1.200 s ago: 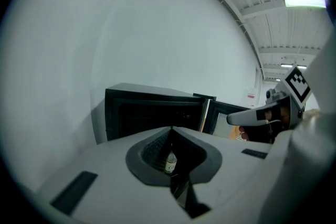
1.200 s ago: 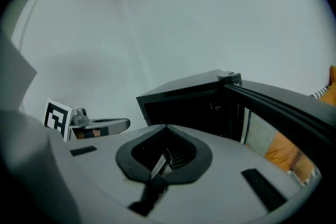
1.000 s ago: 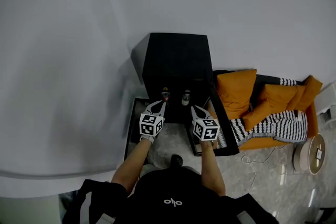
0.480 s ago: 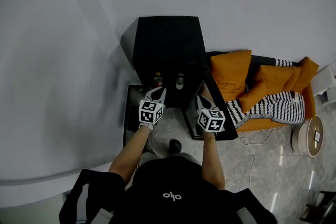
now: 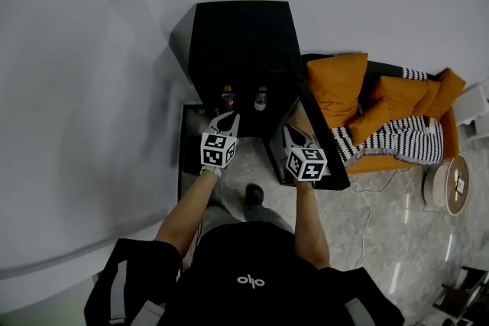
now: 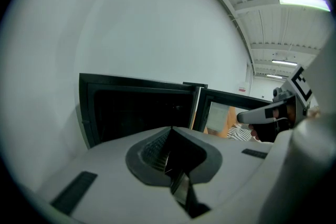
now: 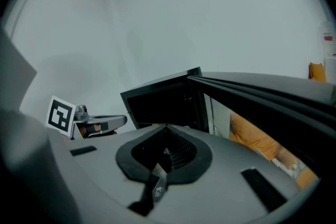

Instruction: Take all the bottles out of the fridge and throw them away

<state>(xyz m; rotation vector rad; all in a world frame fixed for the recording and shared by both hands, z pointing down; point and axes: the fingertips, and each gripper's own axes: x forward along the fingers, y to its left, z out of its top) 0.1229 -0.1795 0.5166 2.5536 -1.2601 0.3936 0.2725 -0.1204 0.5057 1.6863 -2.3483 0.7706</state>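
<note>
A small black fridge [image 5: 241, 50] stands against the wall with its door [image 5: 321, 156] swung open to the right. Two bottles show at the front of its opening, a red-capped bottle [image 5: 227, 98] and a grey-capped bottle [image 5: 261, 98]. My left gripper [image 5: 225, 121] is shut and empty, just below the red-capped bottle. My right gripper [image 5: 292, 132] is shut and empty too, beside the door's inner face. In the left gripper view the closed left gripper [image 6: 170, 128] points at the dark fridge interior [image 6: 136, 113]. In the right gripper view the right gripper [image 7: 167, 127] faces the fridge [image 7: 163, 102].
An orange sofa [image 5: 382, 126] with cushions and a striped blanket stands right of the fridge. A round white device [image 5: 451, 198] and a cable [image 5: 367, 217] lie on the stone floor. A dark panel [image 5: 186, 156] lies left of the fridge. A white wall fills the left.
Both grippers have sunk a little and stayed close in front of the fridge opening. The fridge now sits higher and further left in the head view. Both stay shut.
</note>
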